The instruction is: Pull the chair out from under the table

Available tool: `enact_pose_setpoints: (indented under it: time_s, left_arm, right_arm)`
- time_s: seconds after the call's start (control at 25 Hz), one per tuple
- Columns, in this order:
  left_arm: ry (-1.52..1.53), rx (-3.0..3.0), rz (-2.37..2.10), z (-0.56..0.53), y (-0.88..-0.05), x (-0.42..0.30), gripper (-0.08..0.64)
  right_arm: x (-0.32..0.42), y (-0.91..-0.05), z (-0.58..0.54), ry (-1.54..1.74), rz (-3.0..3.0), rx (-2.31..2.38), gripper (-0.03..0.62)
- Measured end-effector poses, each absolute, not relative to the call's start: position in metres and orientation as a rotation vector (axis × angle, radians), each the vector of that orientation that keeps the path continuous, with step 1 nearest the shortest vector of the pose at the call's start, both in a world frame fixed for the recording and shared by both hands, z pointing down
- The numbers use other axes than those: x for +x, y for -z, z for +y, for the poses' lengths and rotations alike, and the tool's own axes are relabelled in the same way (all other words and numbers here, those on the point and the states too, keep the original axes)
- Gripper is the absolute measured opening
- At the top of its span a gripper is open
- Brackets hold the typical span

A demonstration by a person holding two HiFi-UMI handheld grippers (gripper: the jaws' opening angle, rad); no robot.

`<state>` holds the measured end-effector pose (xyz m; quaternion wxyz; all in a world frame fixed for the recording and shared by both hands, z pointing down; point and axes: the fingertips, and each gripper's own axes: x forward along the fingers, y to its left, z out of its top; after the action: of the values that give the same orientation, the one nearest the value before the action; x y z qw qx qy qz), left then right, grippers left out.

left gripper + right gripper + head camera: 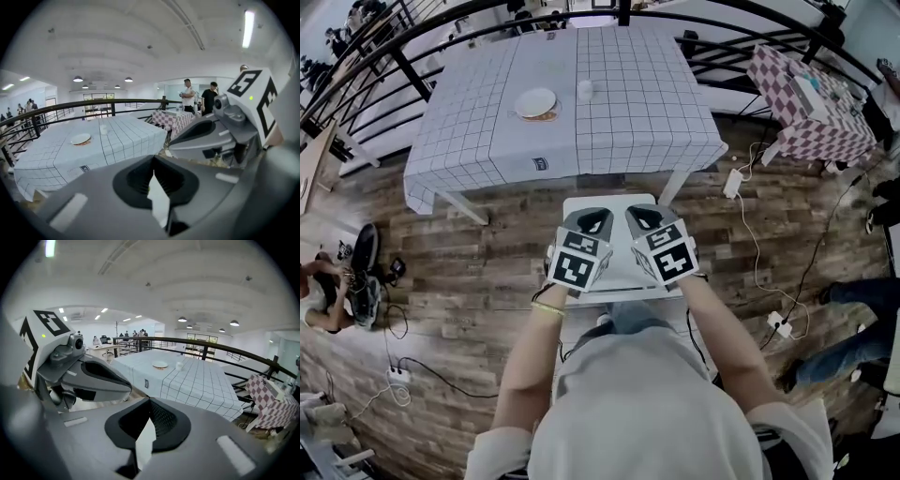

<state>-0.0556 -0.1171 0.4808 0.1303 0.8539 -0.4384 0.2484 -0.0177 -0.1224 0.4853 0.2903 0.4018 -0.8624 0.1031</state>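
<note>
- Chair seat [614, 201] out from beneath surface [628, 103], just off its edge, below both claws.
- Left claw [592, 223] and right claw [645, 218] clenched empty, side by side above seat, likely with pulling done.
- Chair seat visible only in head view; meeting jaws plain only in gripper views.

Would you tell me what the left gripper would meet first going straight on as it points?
Likely the checked tablecloth, at its near hanging edge, which the left gripper faces. Depth is unclear: the white chair below might come first.
</note>
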Motion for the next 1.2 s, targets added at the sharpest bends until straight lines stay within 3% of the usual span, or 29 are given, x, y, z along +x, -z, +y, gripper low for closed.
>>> enact_pose_setpoints:
  time_s: [0.6, 1.2]
  left_arm:
    - [-0.391, 2.381, -1.585, -0.128, -0.464, -0.081, 0.01]
    - [-0.34, 2.346, -1.619, -0.126, -0.469, -0.093, 0.009]
  right_arm:
    - [-0.004, -0.46, -0.131, -0.412, -2.434, 1.416, -0.003]
    - [-0.009, -0.472, -0.126, -0.455, -2.445, 1.404, -0.003]
